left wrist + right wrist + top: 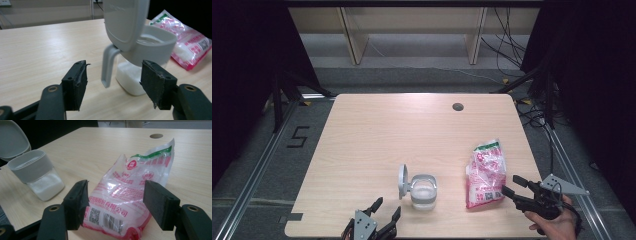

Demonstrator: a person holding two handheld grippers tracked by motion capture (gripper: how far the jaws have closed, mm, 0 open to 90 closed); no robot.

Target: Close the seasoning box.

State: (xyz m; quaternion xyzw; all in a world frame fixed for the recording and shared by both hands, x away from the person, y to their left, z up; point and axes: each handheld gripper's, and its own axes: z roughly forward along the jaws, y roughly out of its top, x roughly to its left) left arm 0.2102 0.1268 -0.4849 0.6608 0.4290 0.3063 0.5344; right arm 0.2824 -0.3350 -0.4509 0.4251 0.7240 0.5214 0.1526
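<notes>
Nearest the high camera, the left tool (386,210) pokes in over the front edge of the desk (372,130), its jaws apart and empty, aimed at the jar (423,192) just beyond them. That jar stands near the front edge with its hinged lid (402,180) tipped up and a little white powder at the bottom. To its right lies the pink and white bag (486,172), slumped flat, torn top pointing away. The right tool (513,184), held in a hand (557,225) at the desk's corner, points at the bag's lower end, jaws spread, gripping nothing.

From the left tool's own view, the jar (147,50) sits just ahead, a little to the right. Its handle (108,63) hangs between the two black pads (75,85) but farther off, not touched.

From the right tool's own view, the bag (130,192) lies between and beyond the open pads (160,202), its barcode end closest; no pad seems to press on it yet. The jar (37,173) stands off to the left.

My reading: the lid is already open and the bag already torn, so the preparation looks done. Left to do are gripping the bag, steadying the jar, pouring, and closing the lid.
</notes>
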